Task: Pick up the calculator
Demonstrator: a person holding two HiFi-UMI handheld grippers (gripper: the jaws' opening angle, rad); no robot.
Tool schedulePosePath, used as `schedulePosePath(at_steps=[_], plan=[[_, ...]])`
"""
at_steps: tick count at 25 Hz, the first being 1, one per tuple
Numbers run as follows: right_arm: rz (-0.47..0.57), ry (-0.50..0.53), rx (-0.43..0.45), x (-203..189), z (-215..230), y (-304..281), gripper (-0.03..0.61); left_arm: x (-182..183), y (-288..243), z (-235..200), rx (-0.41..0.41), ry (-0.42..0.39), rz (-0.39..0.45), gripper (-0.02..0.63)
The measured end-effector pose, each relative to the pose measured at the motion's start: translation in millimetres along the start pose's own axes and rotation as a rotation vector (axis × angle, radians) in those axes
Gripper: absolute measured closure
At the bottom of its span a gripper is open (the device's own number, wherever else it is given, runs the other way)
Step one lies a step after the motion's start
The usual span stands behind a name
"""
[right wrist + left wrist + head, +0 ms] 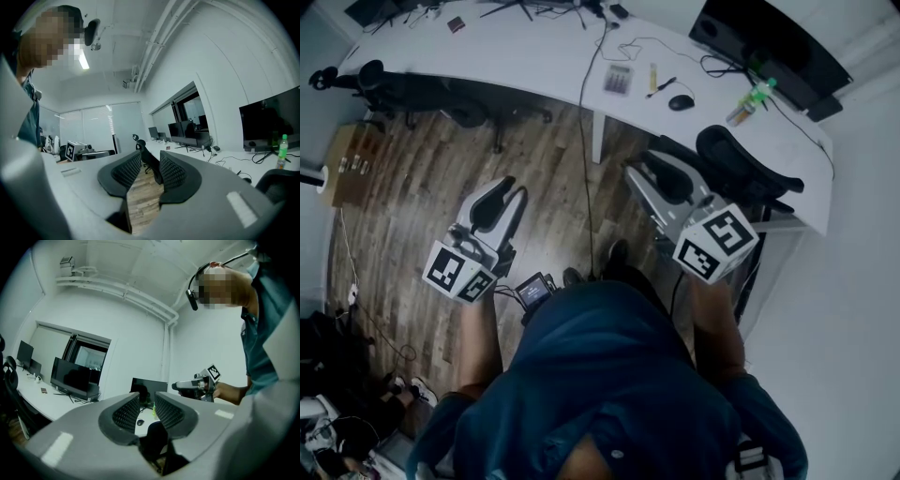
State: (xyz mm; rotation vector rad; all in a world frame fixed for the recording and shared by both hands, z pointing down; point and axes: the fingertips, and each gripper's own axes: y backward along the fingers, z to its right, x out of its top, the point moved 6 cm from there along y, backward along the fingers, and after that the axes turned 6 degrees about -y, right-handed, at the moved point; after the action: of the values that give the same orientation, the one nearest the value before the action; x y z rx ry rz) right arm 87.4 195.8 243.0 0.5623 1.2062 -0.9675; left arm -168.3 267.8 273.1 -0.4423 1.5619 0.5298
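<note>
On white desk [534,56] ahead, calculator [618,79] lying flat, pen [652,77] and mouse [681,102] sitting just to its right, both grippers well apart from it. I'm seeing left gripper [511,190] hanging over wood floor [422,178], jaws clenched, nothing between them. Right gripper [649,174] hovering near black chair [741,164], jaws standing slightly parted, gripping nothing. Green bottle [750,101] resting further right on desk, by monitor [769,42]

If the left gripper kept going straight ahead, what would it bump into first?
Most likely the black office chair, the dark shape showing between the jaws of the left gripper. The white desk with the mouse sits behind it. Depth is hard to judge here, so that's a best guess.
</note>
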Motion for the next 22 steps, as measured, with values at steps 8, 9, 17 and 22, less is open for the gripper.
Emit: schedulePosePath(at_steps=[8,9,17,22], plan=[[-0.008,-0.018,0.047,12,45,-13,0.472,-1,-37,-4,0.045,-0.002,-0.014,0.518],[-0.009,-0.020,0.053,13,50,-15,0.472,-1,-41,-5,0.051,-0.002,-0.014,0.518],[-0.014,-0.039,0.101,23,97,-22,0.472,-4,-80,-5,0.099,-0.012,-0.029,0.518],[-0.013,-0.053,0.125,26,126,-20,0.472,-7,-107,0,0.117,-0.015,-0.038,0.518]])
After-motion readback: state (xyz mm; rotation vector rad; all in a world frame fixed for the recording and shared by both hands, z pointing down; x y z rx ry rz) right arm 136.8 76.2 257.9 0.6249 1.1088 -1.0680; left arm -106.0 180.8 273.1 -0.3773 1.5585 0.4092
